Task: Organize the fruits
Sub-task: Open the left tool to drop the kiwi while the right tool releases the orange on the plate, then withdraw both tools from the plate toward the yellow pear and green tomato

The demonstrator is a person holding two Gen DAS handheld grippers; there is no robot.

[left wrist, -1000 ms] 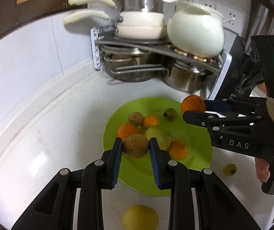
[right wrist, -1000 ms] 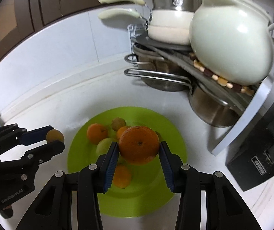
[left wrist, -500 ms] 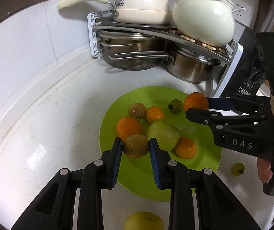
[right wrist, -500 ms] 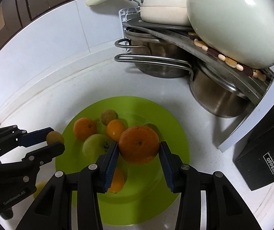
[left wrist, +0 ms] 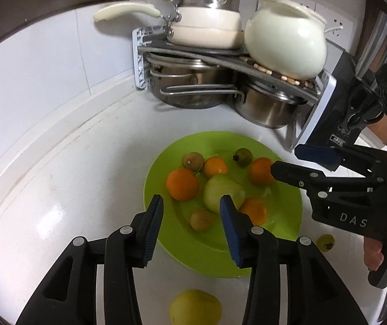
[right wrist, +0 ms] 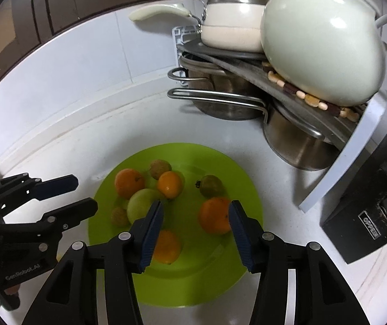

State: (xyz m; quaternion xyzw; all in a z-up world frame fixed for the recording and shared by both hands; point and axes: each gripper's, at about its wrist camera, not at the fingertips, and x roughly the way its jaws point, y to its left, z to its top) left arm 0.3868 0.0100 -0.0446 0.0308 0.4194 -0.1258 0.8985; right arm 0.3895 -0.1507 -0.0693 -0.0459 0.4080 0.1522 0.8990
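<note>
A lime-green plate [left wrist: 282, 233] [right wrist: 220, 279] lies on the white counter and holds several fruits. My left gripper [left wrist: 192, 218] is open above its near edge; a small brown fruit [left wrist: 201, 220] [right wrist: 119, 216] lies on the plate between the fingers. My right gripper [right wrist: 195, 224] is open over the plate; a large orange [right wrist: 215, 215] [left wrist: 261, 171] sits on the plate just ahead of its right finger. Also on the plate are a green pear [left wrist: 223, 193] [right wrist: 142, 205], smaller oranges [left wrist: 182, 184] and a dark green fruit [left wrist: 243, 157].
A yellow-green fruit [left wrist: 195, 308] lies on the counter near the plate's front edge, and a small yellow fruit [left wrist: 326, 241] to its right. A corner rack [left wrist: 220, 54] with pans, steel pots and a cream pot [left wrist: 285, 43] stands behind. A black appliance [right wrist: 369, 211] is at the right.
Both grippers opened. The left one let go of the small brown fruit and the right one let go of the large orange; both fruits now lie on the plate.
</note>
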